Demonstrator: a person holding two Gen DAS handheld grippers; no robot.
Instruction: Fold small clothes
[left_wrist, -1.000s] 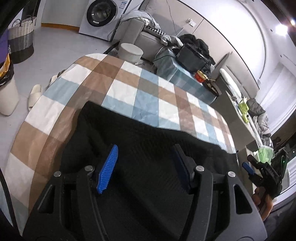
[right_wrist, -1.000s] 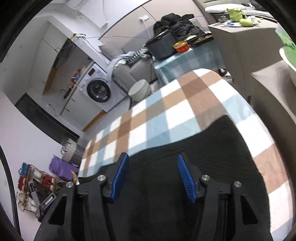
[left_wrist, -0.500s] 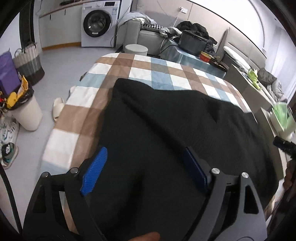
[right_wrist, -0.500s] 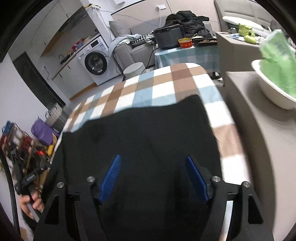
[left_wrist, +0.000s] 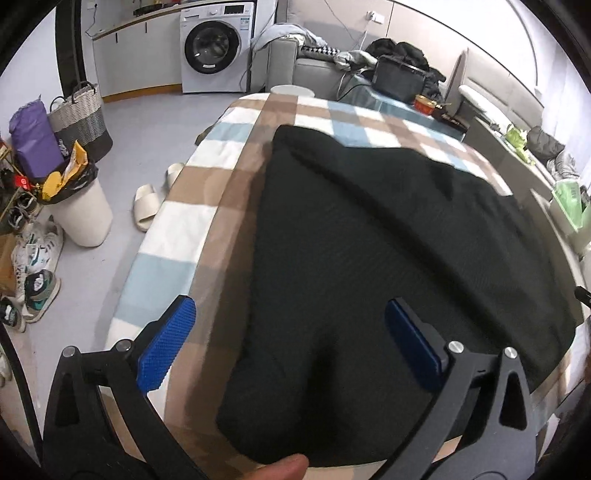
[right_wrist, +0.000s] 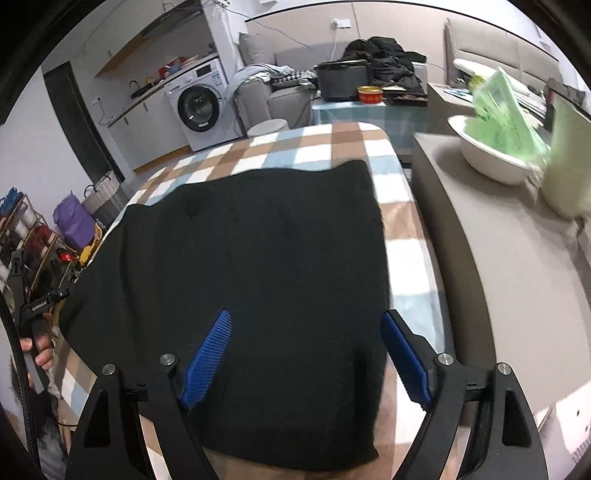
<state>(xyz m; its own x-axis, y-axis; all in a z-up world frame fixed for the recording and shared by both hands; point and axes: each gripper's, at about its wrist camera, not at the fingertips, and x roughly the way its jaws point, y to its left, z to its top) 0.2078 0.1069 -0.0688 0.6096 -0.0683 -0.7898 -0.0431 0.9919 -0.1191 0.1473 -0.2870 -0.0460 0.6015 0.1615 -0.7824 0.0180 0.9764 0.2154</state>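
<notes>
A black knit garment (left_wrist: 369, 258) lies flat on the checked tablecloth (left_wrist: 177, 221), its near edge by the table's front. My left gripper (left_wrist: 290, 343) hovers over the garment's near left corner. Its jaws are opening wide, the blue pads (left_wrist: 166, 343) clear of the cloth, one over the tablecloth. In the right wrist view the same garment (right_wrist: 258, 258) fills the middle. My right gripper (right_wrist: 306, 358) hangs above its near right corner, jaws opening, pressing on nothing. The left gripper's handle (right_wrist: 37, 306), held in a hand, shows at that view's left edge.
A grey counter (right_wrist: 498, 277) with a white bowl (right_wrist: 495, 162) of green packets adjoins the table's right side. On the floor to the left stand a white bin (left_wrist: 85, 214), slippers (left_wrist: 146, 206), shoes and a woven basket (left_wrist: 79, 118). A washing machine (left_wrist: 212, 48) and sofa stand beyond.
Both grippers have drawn back towards the near edge of the table and rolled, and their jaws have spread wider. More of the black garment lies in view, spread flat.
</notes>
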